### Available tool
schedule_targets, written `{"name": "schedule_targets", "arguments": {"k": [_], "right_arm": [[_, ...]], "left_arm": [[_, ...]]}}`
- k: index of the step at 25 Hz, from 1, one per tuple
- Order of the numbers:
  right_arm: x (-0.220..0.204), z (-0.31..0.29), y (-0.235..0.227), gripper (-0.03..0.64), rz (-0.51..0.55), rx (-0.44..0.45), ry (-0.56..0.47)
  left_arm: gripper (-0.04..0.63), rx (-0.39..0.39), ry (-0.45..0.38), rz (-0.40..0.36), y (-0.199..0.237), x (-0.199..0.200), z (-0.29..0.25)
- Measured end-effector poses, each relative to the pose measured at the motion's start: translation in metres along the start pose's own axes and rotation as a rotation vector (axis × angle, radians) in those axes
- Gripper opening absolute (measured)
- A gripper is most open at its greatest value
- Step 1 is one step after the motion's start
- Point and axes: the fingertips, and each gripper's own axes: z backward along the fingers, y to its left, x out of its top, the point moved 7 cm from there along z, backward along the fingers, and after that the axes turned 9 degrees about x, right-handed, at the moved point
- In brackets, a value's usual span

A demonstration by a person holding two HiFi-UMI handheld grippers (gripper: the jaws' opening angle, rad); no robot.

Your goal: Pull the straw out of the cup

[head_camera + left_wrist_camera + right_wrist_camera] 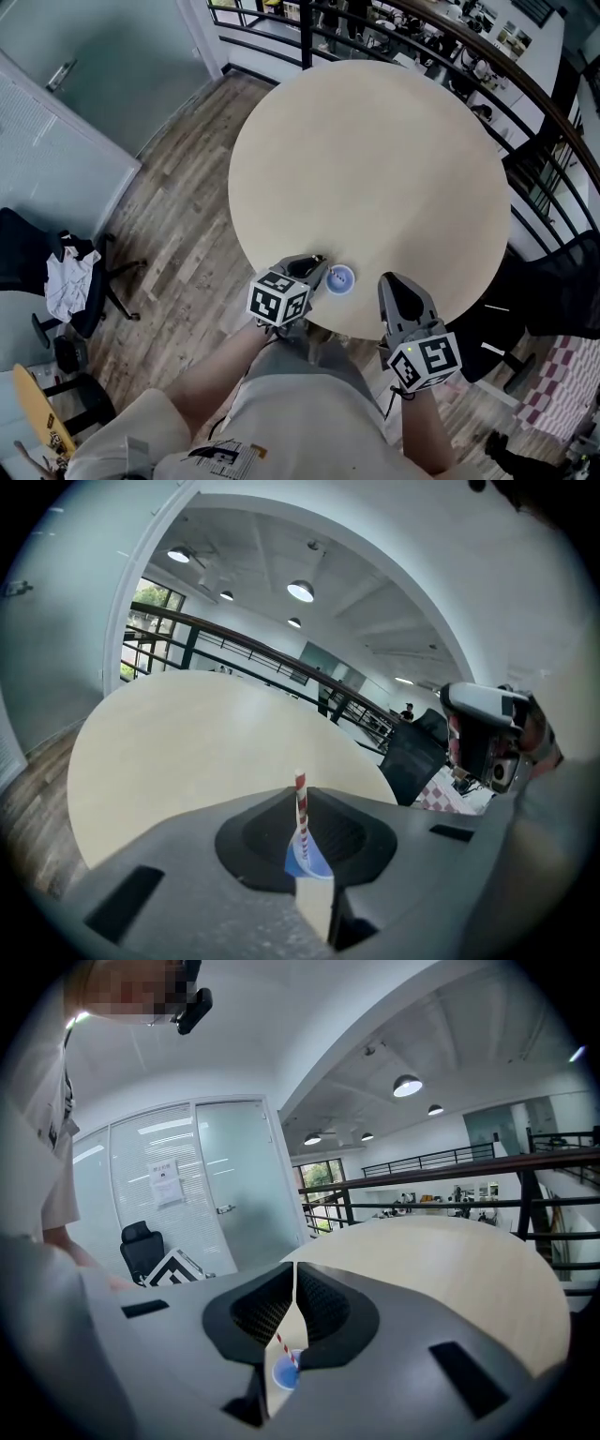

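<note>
**Left claw on straw**

Left gripper [317,267] pinches the red-white straw [301,807], upright in the blue cup [339,279]. Cup sits at the round table's [375,169] near edge, between the grippers. Right gripper [394,283]: jaws pressed together, nothing in them, near the cup.

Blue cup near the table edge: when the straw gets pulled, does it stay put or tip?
Probably light: the cup looks small, so it may lift or tip with the straw. The straw leans, so a sideways pull could drag the cup toward the near table edge.
</note>
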Motion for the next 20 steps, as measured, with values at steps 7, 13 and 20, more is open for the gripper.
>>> {"name": "schedule_targets", "arguments": {"k": [7, 13, 20], "right_arm": [[-0.002, 0.009, -0.004, 0.026, -0.007, -0.009, -0.012], [0.007, 0.031, -0.009, 0.026, 0.011, -0.013, -0.043], [0.032, 0.051, -0.012, 0.026, 0.104, -0.039, -0.065]], "left_arm": [[0.037, -0.032, -0.034, 0.058, -0.009, 0.014, 0.013], [0.035, -0.020, -0.088, -0.056, -0.033, 0.039, 0.033], [0.035, 0.033, -0.218, -0.110, -0.056, 0.085, 0.070]]}}
